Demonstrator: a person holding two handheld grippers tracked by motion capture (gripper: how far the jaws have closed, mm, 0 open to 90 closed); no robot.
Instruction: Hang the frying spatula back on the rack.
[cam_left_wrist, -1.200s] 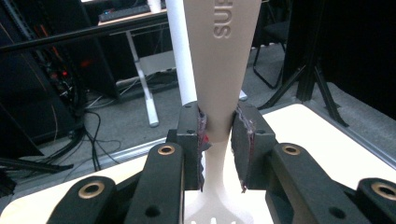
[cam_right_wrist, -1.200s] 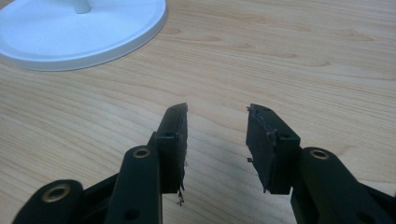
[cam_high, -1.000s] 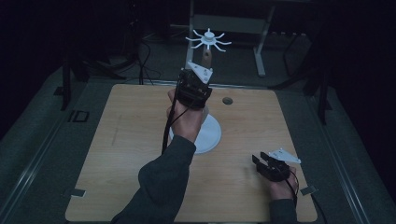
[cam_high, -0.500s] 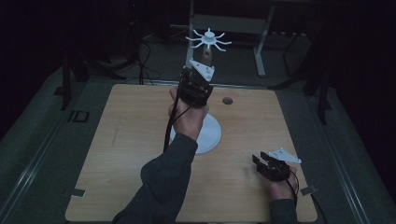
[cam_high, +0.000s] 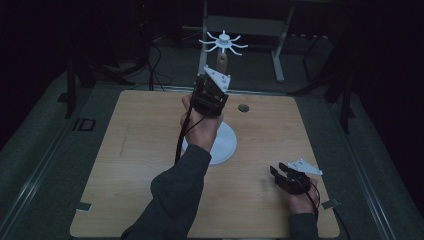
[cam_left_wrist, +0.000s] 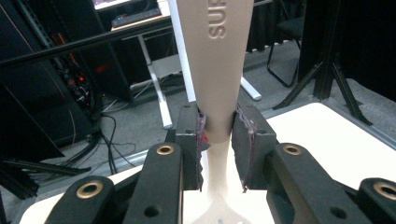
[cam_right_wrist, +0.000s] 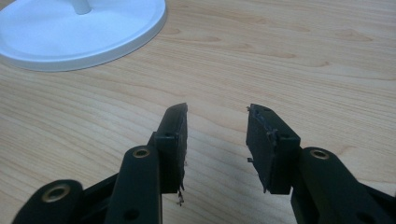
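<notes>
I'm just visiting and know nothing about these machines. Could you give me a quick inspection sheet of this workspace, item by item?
Surface: light wooden table, round hole near its far edge.
Job's things: white stand with round base, beige post and a spoked top.
Clutter: nothing seen.
Grippers: left gripper shut on the post, raised above the base; right gripper open, holding nothing, low over the table's near right part.
Cables: black cable hangs from the left gripper along the forearm.
Surroundings: dark room, metal frame legs and floor wires beyond the table.
</notes>
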